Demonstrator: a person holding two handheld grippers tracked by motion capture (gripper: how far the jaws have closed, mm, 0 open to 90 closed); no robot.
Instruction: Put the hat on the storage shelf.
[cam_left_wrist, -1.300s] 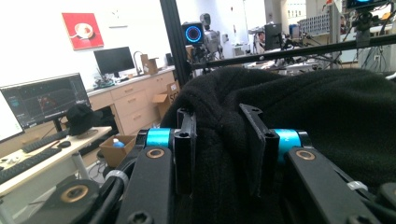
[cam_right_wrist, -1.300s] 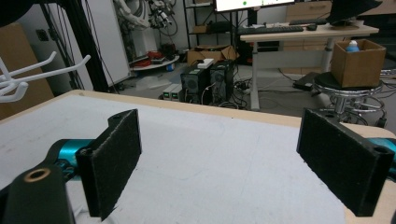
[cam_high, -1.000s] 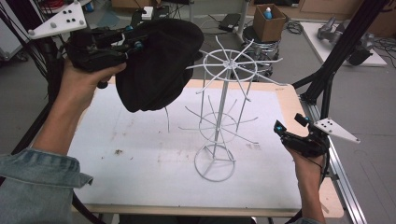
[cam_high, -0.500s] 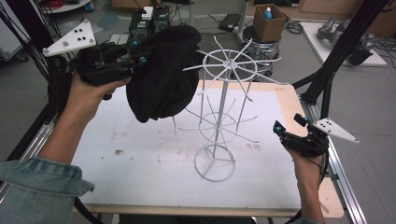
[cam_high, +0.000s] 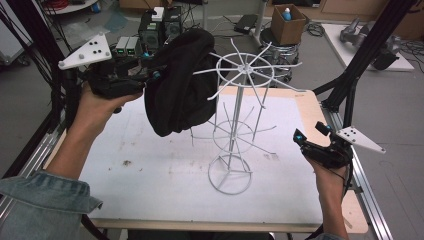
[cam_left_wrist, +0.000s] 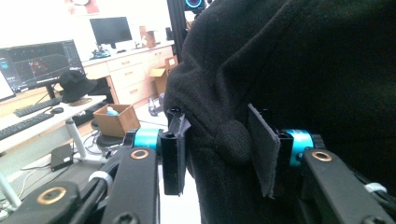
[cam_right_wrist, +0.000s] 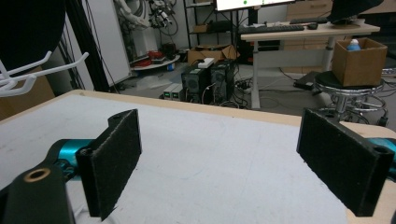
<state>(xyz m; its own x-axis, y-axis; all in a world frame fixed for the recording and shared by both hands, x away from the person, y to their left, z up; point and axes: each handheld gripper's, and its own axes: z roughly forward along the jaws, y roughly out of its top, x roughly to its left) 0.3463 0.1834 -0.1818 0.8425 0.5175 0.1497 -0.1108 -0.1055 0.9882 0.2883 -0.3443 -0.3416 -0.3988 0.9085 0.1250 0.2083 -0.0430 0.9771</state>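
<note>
A black fabric hat (cam_high: 180, 90) hangs against the top-left prongs of a white wire rack (cam_high: 235, 125) standing mid-table. My left gripper (cam_high: 150, 75) is at the hat's left side, held high. In the left gripper view a fold of the hat (cam_left_wrist: 289, 60) sits between the pads of the left gripper (cam_left_wrist: 217, 140). The jaws have just been opening and the left pad (cam_left_wrist: 170, 158) stands slightly off the cloth. My right gripper (cam_high: 310, 142) rests low at the table's right edge. In its own view the right gripper (cam_right_wrist: 229, 154) is open with nothing between its jaws.
A white mat (cam_high: 150, 170) covers the wooden table. The rack's prongs (cam_right_wrist: 28, 70) and the hat's underside (cam_right_wrist: 28, 28) show at the top left of the right gripper view. Behind the table are computer boxes (cam_high: 160, 30), a cardboard box (cam_high: 289, 22) on a stool, and black frame posts.
The left hand has sunk and shifted right, bringing the hat lower against the rack's top prongs. The left jaws have parted. The right hand has kept still.
</note>
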